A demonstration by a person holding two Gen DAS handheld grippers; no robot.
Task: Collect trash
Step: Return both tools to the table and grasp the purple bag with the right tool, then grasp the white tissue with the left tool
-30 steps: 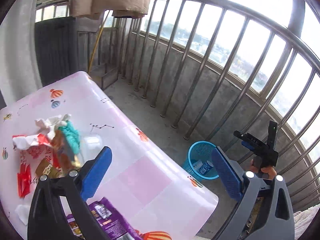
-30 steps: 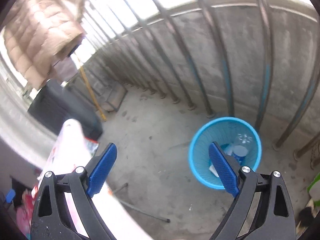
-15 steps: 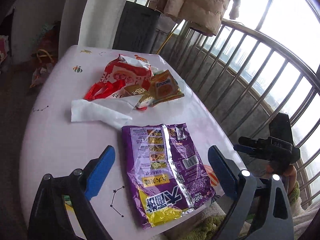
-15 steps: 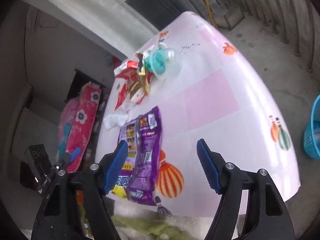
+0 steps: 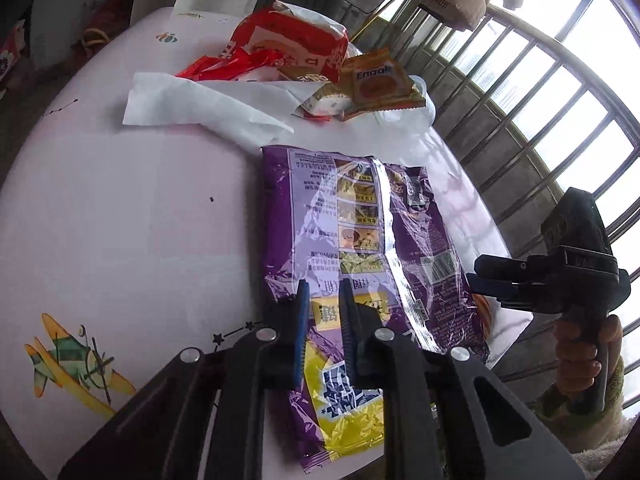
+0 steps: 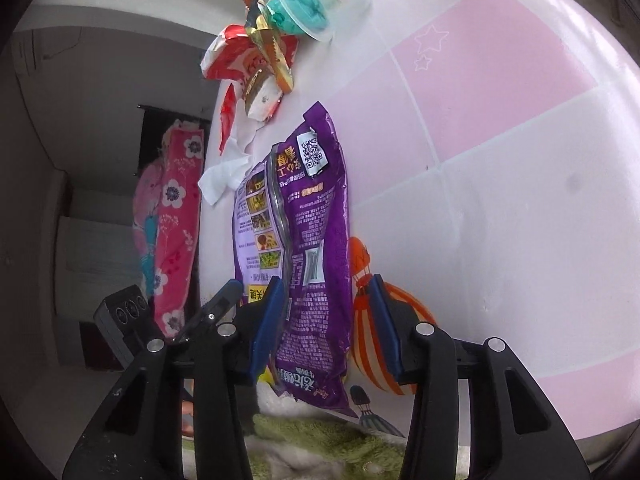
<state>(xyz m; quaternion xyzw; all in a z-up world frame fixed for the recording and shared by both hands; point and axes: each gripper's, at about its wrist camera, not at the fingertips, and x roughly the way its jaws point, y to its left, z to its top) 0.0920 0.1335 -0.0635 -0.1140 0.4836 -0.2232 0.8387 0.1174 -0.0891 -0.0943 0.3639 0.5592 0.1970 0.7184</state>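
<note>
A purple snack bag [image 5: 360,240] lies flat on the pink-and-white table [image 5: 120,208], its near end over the table's front edge. My left gripper [image 5: 324,300] is nearly shut, its blue pads pinching a fold at the bag's near end. The bag also shows in the right wrist view [image 6: 308,240]. My right gripper [image 6: 326,300] is open with its jaws either side of the bag's near end; it also shows at the right of the left wrist view [image 5: 500,284]. Behind the bag lie a white tissue [image 5: 192,104], red wrappers [image 5: 280,48] and an orange packet [image 5: 376,80].
A clear plastic cup with teal stuffing [image 6: 316,4] lies at the far end of the table. Balcony railing [image 5: 540,120] runs along the right. A pink floral cloth [image 6: 172,220] hangs left of the table. A green towel [image 6: 320,440] lies below the table's front edge.
Both grippers swung from the balcony floor and blue bin to the table. My left gripper has closed on the purple bag's near end; my right gripper has come close around it.
</note>
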